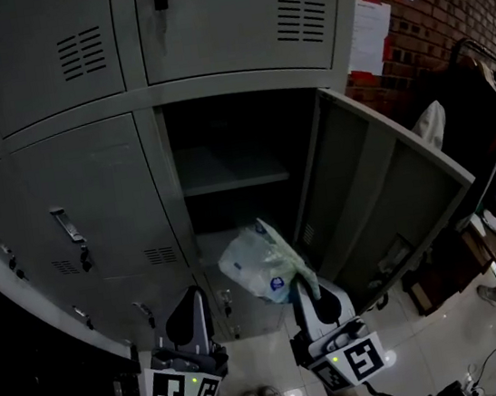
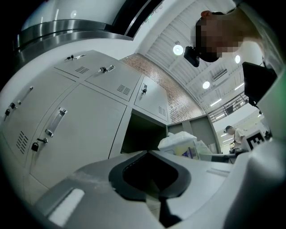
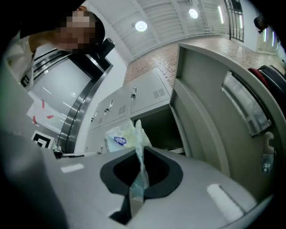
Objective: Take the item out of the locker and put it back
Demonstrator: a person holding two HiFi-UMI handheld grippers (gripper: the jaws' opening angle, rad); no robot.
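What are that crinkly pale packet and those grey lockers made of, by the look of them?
The packet looks like thin, soft plastic film, pale and slightly glossy; it crumples and folds where the right gripper pinches its edge. The lockers look like grey painted sheet metal with a dull finish, probably steel: flat pressed doors, stamped vent slots, metal handles.

The head view was dim, the open locker [image 1: 234, 162] in deep shadow. Round ceiling lamps [image 2: 178, 49] glared in both gripper views, which bent at the edges.
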